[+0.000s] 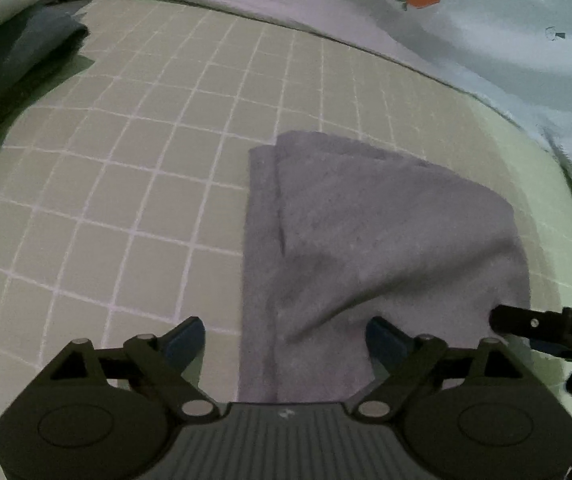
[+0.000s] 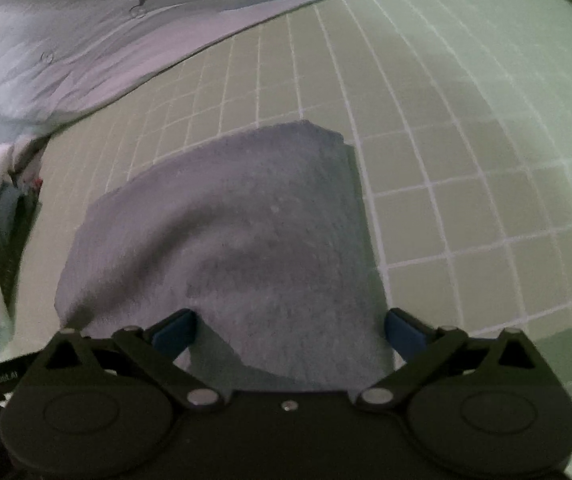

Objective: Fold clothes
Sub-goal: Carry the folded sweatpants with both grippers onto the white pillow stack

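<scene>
Broadly, the scene is a bed covered by a green checked sheet [image 1: 134,152], with a pale quilt printed with carrots [image 1: 486,40] bunched along its far edge. A dark garment [image 1: 34,52] lies at the far left of the sheet, partly under the quilt, and looks still to be done.

On the sheet, near centre, rests the grey garment [image 1: 366,232], folded into a compact block with a layered edge showing on its left side. Its near portion rises in a soft ridge rather than lying flat.

Both tools hang just above the garment's near edge. The left gripper [image 1: 286,338] stands with its jaws spread wide over the block's left edge, gripping nothing. The right gripper [image 2: 290,330] is likewise spread, its blue pads [image 2: 174,330] either side of the cloth without pinching it; its finger shows at the right margin of the left wrist view.

Judgement: a fold on the grey piece appears complete and the cloth let go. The next move probably calls for flattening the raised ridge or taking the near edge for a last fold, then fetching the dark garment.
</scene>
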Available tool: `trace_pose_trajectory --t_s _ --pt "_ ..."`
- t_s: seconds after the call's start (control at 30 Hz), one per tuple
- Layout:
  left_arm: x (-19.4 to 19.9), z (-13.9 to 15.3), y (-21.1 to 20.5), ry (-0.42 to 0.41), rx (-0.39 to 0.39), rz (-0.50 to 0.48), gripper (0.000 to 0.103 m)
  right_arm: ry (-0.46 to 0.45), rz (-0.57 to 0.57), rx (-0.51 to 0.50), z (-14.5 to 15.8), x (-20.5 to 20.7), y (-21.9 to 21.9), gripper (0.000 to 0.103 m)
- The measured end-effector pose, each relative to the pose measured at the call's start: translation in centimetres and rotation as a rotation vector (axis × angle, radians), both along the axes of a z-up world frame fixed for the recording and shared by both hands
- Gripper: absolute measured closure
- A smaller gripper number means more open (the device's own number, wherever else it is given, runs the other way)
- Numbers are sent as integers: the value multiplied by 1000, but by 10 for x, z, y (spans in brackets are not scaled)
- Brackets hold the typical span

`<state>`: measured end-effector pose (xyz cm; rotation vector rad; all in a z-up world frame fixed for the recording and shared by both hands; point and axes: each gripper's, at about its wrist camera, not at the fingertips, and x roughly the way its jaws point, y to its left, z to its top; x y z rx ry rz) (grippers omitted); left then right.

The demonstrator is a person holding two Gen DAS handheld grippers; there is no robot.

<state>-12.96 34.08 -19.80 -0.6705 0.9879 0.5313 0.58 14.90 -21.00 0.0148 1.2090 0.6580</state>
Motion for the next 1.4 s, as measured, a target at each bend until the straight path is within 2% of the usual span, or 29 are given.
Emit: trace_pose_trajectory --t_s 0.07,0.13,0.2,0.23,0.33,0.37,0.5,0.6,0.77,0.93,1.0,1.07,1.1,1.13,1.17,1.2,1.23,1.27,1.3,1.37,1.4 --pt "3 1 -3 -8 13 -7 27 -26 19 -3 0 0 6 1" --pt "7 2 -5 -22 6 -15 60 -30 69 19 2 -1 16 6" --pt "7 1 -9 -38 -22 -8 82 -43 125 30 4 -3 27 30" --pt "7 1 -10 -45 -36 -3 84 -58 152 20 6 -5 33 39" --pt "4 10 -15 -62 -15 -2 87 -84 225 56 17 -12 46 54" --pt "0 15 -15 -81 -16 2 87 -107 257 77 25 -15 50 67" --pt "-15 55 -14 -173 46 33 88 -221 395 164 63 -33 69 76" --pt "-28 89 -6 -222 118 84 88 -257 467 248 97 -37 90 77" --pt "-67 148 36 -310 237 244 88 -314 585 387 159 -41 148 77" --pt "-119 204 83 -387 372 434 88 -351 740 546 228 -50 239 77" --pt "-145 220 101 -418 423 511 88 -363 847 608 255 -55 285 77" --pt "-170 236 119 -447 474 588 88 -382 932 652 276 -63 329 77" --pt "-183 239 129 -452 499 628 88 -386 953 652 277 -67 353 76" --pt "-193 238 138 -442 517 674 87 -388 970 646 276 -71 377 75" --pt "-200 227 149 -400 500 731 84 -390 986 640 274 -75 401 68" --pt "-206 213 161 -349 472 789 79 -391 1002 634 272 -79 426 48" --pt "-213 198 172 -297 443 847 72 -393 1018 628 271 -83 450 38" --pt "-220 184 184 -245 413 904 69 -394 1002 581 259 -86 468 29" --pt "-226 170 196 -192 383 960 64 -396 973 520 245 -89 485 30" --pt "-231 142 201 -99 331 982 61 -388 916 394 216 -93 508 30" --pt "-233 128 202 -54 305 985 55 -370 892 354 205 -93 507 28"
